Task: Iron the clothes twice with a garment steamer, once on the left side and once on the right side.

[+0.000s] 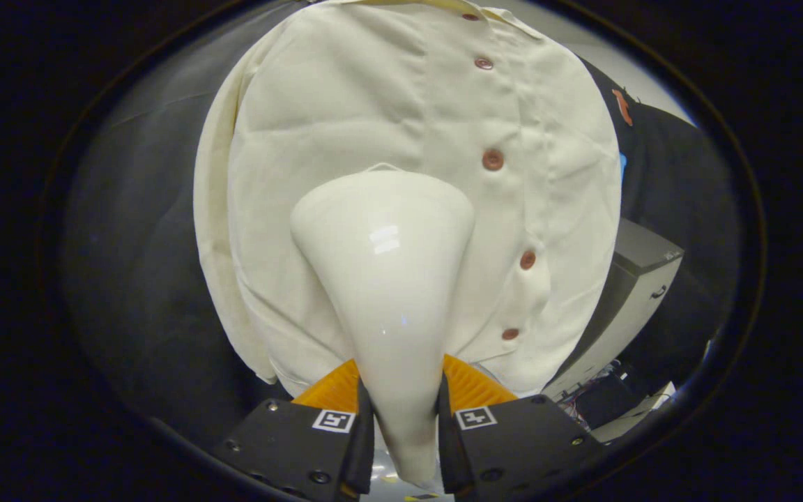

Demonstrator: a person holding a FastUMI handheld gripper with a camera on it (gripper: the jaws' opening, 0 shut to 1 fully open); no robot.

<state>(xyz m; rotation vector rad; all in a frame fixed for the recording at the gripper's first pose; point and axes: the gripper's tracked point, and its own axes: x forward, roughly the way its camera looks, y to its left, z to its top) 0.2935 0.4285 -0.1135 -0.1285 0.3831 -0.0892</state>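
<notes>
A cream button-up shirt (346,125) hangs in front of me, its row of brown buttons (492,160) running down to the right of the steamer. The white, glossy garment steamer (384,265) sticks out ahead from between my fingers, its wide head resting against the shirt's left panel, about mid-height. My gripper (405,411) is shut on the steamer's narrow handle, one finger pressing on each side. The shirt's collar is cut off above.
Dark booth cloth (136,230) hangs behind and to the left of the shirt. A grey cabinet (628,293) stands to the lower right, with loose cables (600,390) at its foot.
</notes>
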